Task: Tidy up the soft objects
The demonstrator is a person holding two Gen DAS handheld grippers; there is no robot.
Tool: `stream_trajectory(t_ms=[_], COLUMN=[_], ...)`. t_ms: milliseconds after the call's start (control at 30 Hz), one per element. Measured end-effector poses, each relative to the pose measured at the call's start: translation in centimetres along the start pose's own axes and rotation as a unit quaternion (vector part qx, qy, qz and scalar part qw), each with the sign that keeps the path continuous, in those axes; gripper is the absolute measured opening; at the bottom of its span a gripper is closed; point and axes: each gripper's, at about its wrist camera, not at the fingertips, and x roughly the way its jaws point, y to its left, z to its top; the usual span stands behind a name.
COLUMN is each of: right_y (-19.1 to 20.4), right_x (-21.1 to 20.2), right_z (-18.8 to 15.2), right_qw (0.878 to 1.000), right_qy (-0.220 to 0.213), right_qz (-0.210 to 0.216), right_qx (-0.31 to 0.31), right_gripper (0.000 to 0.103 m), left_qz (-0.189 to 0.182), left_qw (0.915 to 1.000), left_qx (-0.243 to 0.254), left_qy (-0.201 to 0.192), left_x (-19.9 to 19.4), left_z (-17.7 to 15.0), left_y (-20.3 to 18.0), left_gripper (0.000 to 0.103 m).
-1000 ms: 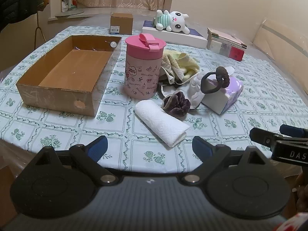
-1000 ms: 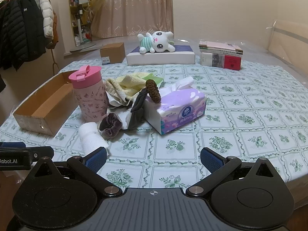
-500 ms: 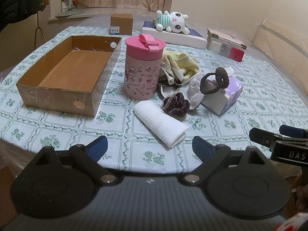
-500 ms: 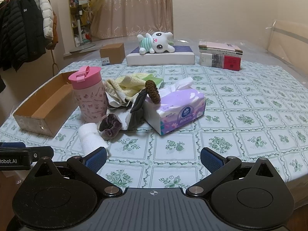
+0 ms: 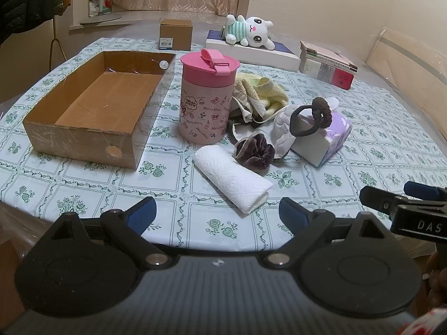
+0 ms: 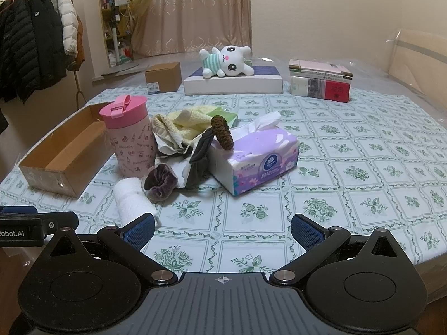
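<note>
nothing moved, left tool (image 5: 217, 211) and right tool (image 6: 222, 228) both wide apart, holding nothing, short of rolled towel (image 5: 233, 177)

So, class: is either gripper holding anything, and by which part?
Nothing is held. The left gripper and right gripper are both open, short of the rolled towel.
</note>
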Motion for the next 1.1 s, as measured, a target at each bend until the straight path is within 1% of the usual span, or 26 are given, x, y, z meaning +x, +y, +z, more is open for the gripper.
stream_trajectory(t_ms=[900, 1100], right_y=[-0.09, -0.32], right_x=[0.34, 0.66], right_z=[-0.24, -0.79], right_qw=[1.0, 1.0], right_qy=[0.001, 0.004], right_qz=[-0.001, -0.001], right_qx=[-0.001, 0.001], right_gripper=[0.103, 0.103], left_qz=[-0.001, -0.001], left_qw=[1.0, 1.0], left_qx=[-0.002, -0.005], left_qy=[0.003, 0.007], left_x=[0.34, 0.62], left_z=[-0.41, -0.53], left_y=[-0.23, -0.12], left_gripper=[0.094, 0.094])
